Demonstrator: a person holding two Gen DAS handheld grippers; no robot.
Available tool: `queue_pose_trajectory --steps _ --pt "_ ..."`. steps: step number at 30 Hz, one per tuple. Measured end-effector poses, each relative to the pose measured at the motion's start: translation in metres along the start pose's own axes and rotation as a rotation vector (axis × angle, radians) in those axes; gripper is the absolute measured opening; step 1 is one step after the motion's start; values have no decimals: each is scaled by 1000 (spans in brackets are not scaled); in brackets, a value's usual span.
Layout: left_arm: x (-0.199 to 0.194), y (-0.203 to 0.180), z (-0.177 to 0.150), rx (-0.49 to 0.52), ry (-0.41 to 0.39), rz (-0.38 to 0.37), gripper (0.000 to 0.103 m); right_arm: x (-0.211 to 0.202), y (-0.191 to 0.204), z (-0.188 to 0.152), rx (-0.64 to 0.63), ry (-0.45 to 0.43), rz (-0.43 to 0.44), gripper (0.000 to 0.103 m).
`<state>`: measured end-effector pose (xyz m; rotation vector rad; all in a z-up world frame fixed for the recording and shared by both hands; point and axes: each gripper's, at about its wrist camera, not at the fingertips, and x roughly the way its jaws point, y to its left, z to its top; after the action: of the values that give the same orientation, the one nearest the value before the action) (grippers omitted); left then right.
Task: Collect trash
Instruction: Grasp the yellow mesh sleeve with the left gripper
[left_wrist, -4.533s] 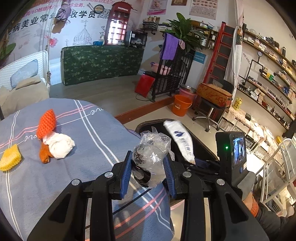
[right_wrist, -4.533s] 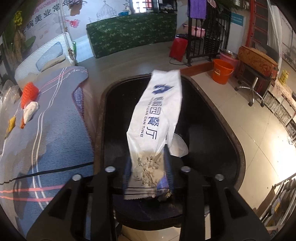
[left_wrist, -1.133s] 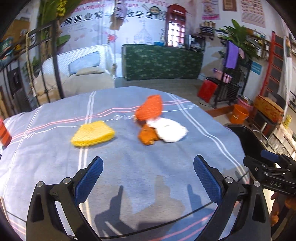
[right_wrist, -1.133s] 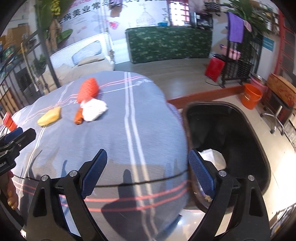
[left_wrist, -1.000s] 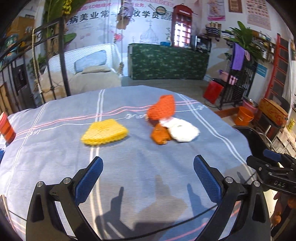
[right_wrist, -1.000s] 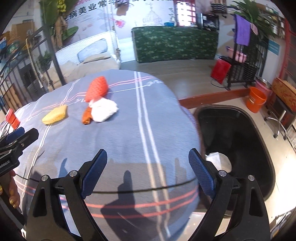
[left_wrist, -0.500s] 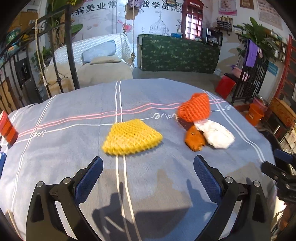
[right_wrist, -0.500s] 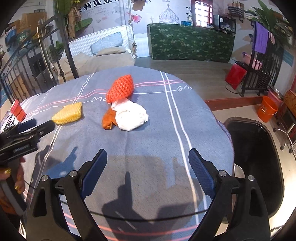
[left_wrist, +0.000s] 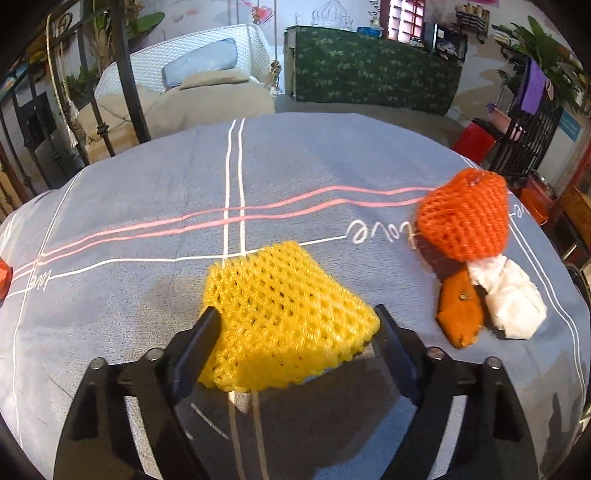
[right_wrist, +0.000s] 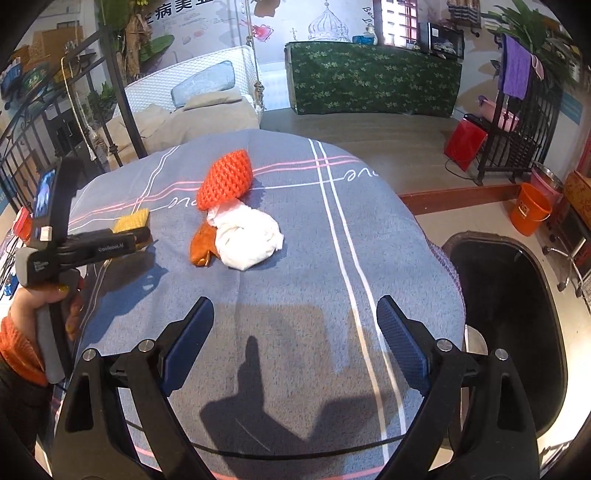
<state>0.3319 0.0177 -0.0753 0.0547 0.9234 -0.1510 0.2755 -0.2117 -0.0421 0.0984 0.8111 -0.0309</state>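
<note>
Trash on the grey striped bench (left_wrist: 295, 173) starts with a yellow foam net (left_wrist: 280, 317), which lies between the fingers of the left tool (left_wrist: 297, 328). Its jaws have just been closing round the net; both fingers stand at the net's edges, though whether the pads already press on it cannot be told. To the right of the net sit an orange foam net (left_wrist: 463, 218), a brown scrap (left_wrist: 460, 310) and a crumpled white tissue (left_wrist: 509, 301), bunched together and touching. The right tool (right_wrist: 295, 332) hangs wide and empty above bare cloth nearer the bench's edge, well short of that cluster. Beside the bench on the right stands a black bin (right_wrist: 509, 317). A hand (right_wrist: 44, 306) in an orange sleeve grips the left tool's handle.
</note>
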Motion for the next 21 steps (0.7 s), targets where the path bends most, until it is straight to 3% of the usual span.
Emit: queue_pose_trajectory --steps 9,21 --pt "-14 23 -7 -130 -41 -25 35 9 7 3 -16 14 18 89" --pt "-45 24 -19 -190 -71 -129 31 38 18 22 -53 80 49 89"
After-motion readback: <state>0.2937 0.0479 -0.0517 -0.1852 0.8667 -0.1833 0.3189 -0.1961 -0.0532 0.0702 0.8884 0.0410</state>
